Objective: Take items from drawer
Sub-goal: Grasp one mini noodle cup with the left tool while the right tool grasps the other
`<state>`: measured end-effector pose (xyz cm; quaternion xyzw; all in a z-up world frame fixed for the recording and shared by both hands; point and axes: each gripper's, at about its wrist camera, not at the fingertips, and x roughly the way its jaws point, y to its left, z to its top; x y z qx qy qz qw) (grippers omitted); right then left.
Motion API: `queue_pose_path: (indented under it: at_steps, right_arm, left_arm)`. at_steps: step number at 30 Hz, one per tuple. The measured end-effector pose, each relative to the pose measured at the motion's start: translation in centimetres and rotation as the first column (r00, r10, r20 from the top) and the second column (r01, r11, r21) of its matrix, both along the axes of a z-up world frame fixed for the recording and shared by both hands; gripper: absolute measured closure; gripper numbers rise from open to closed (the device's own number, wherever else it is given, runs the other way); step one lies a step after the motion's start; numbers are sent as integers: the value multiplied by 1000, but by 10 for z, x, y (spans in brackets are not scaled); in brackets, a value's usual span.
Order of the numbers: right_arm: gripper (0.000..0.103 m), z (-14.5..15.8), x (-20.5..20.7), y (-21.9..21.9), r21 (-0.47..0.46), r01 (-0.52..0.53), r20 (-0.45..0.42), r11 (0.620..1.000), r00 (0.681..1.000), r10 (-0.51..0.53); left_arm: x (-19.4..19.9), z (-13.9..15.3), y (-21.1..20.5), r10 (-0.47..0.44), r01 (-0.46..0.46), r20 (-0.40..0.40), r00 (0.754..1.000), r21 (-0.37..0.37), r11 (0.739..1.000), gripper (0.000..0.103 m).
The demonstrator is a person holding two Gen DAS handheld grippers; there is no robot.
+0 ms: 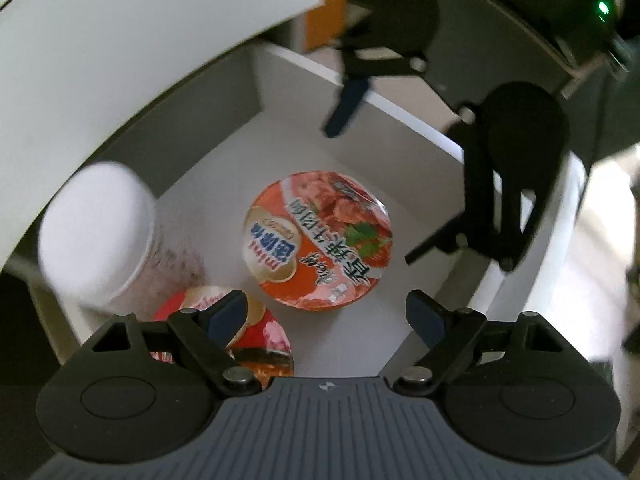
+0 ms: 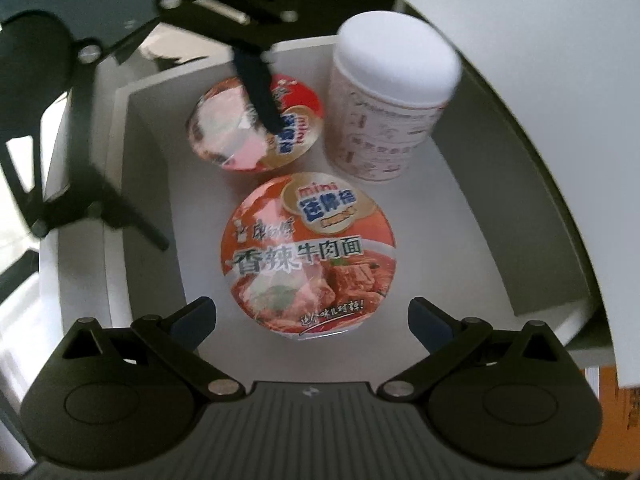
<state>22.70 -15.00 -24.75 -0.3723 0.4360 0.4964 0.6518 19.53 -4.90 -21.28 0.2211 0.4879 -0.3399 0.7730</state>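
An open white drawer (image 1: 280, 152) (image 2: 460, 208) holds two mini instant noodle cups and a white-lidded paper cup. The orange noodle cup (image 1: 318, 240) (image 2: 310, 256) stands in the middle. The red noodle cup (image 1: 248, 336) (image 2: 256, 124) is beside it. The white-lidded cup (image 1: 100, 236) (image 2: 390, 108) stands by the drawer wall. My left gripper (image 1: 326, 316) is open above the drawer, one finger over the red cup. My right gripper (image 2: 312, 316) is open, its fingers either side of the orange cup's near rim. Each gripper shows in the other's view, the right one (image 1: 372, 184) and the left one (image 2: 216, 152).
The white cabinet front (image 1: 120, 40) (image 2: 540, 40) curves over the drawer. The drawer's side wall (image 2: 116, 200) and rim (image 1: 520, 300) bound the space. An orange-brown surface (image 1: 316, 28) (image 2: 616, 412) shows outside the drawer.
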Motion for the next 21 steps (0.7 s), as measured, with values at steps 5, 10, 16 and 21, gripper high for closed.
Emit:
queue_pose_path:
  at_steps: [5,10,16,21]
  right_arm:
    - [0,-11,2,0,-18,-37,-3,999,999,37]
    - [0,-22,5,4,-33,-47,16,998,999,47]
    - [1,-35,8,5,-29,-48,23,998,999,49]
    - [7,-41,9,5,-11,-38,25,999,999,39]
  left_arm:
    - [7,-17,-6,-113,113,-13,994,81,990,14]
    - [16,-33,-9,-160,163,-29,987,114,980,12]
    - [27,-45,-12,-148,150,-22,989,130,980,12]
    - [28,-57,-9,-165,162,3,986,156,974,13]
